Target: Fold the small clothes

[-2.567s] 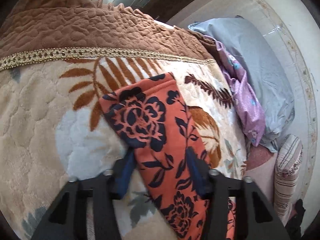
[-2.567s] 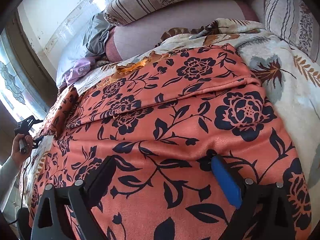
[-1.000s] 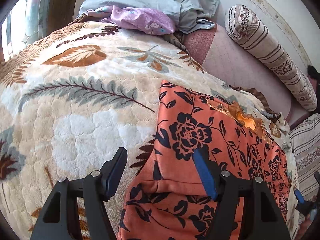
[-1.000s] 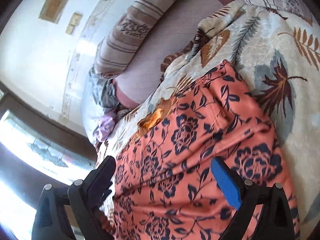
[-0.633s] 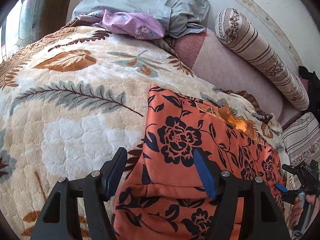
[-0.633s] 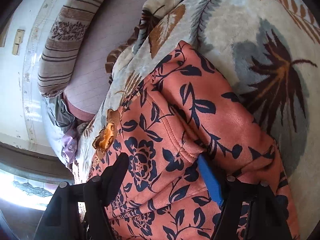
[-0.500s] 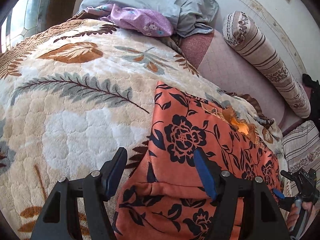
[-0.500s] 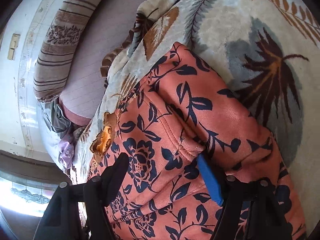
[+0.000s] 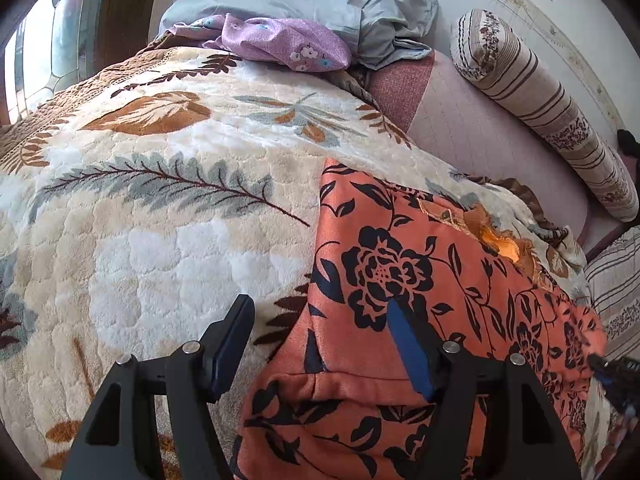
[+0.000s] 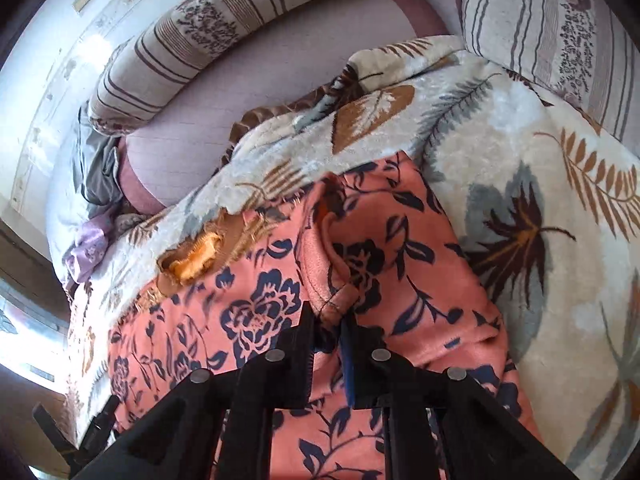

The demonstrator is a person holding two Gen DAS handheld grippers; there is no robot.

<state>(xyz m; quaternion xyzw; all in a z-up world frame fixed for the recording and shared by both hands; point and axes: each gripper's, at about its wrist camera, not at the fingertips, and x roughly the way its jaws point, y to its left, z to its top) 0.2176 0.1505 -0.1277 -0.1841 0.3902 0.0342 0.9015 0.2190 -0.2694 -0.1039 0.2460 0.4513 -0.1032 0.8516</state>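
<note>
**Orange floral garment pinched at one end, straddled at the other**

Orange cloth with a dark blue flower print, the garment [image 9: 404,280] lies spread on the leaf-patterned blanket [image 9: 160,208], which serves as the reference here. The right gripper [image 10: 328,330] has just been closing, and its jaws now stand almost together, pinching a raised seam fold of the garment near the blanket's rumpled far edge. The left gripper [image 9: 320,344] stands wide apart at the garment's opposite end: one finger over bare blanket, the blue-padded finger over the cloth, the folded edge lying between them unpressed.
</note>
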